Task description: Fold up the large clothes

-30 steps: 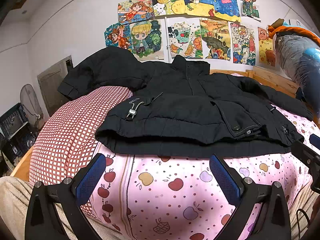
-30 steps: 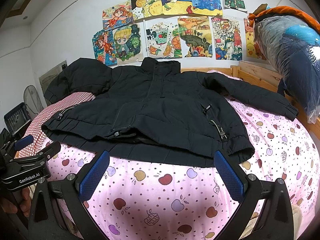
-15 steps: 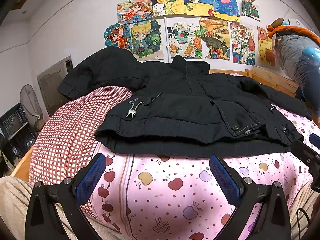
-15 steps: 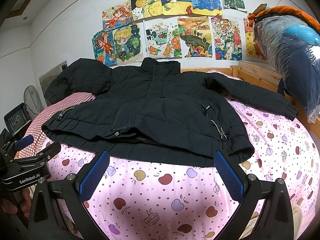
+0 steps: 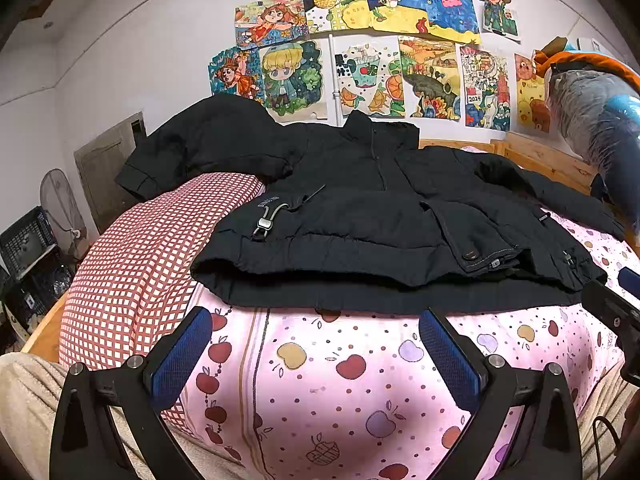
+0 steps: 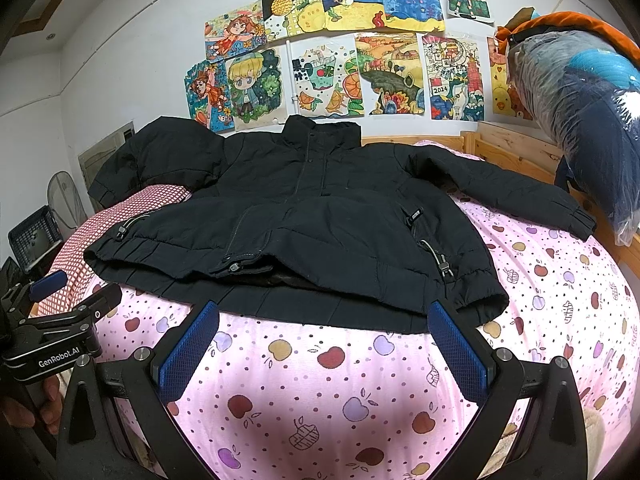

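Our left gripper (image 5: 316, 354) hangs with its blue pads spread wide and nothing between them, over the near edge of the bed (image 5: 352, 392). Our right gripper (image 6: 322, 350) is the same: jaws wide apart, empty, just short of the cloth. Neither touches the garment.

Past the pads lies the black jacket (image 6: 320, 220), spread front-up across the apple-print bed cover, its hem (image 6: 288, 304) along the near edge and its collar (image 6: 320, 130) toward the far edge under the wall drawings (image 6: 340, 52). The jacket's sleeve on our right (image 6: 520, 196) runs out flat toward the wooden bed frame (image 6: 512, 148) at the right edge. The sleeve on our left (image 5: 192, 152) is bunched up over a red checked pillow (image 5: 152, 248) at the left edge. A bagged bundle (image 6: 580, 112) sits at the far right corner, well clear of the work.

We judge that folding has not begun: the jacket is laid out and both sleeves are still out. The next move, we think, calls for each gripper to reach to a sleeve or side seam and close on it, then carry it inward across the chest. The left sleeve will likely need lifting off the pillow first, since padded cloth tends to spring back.
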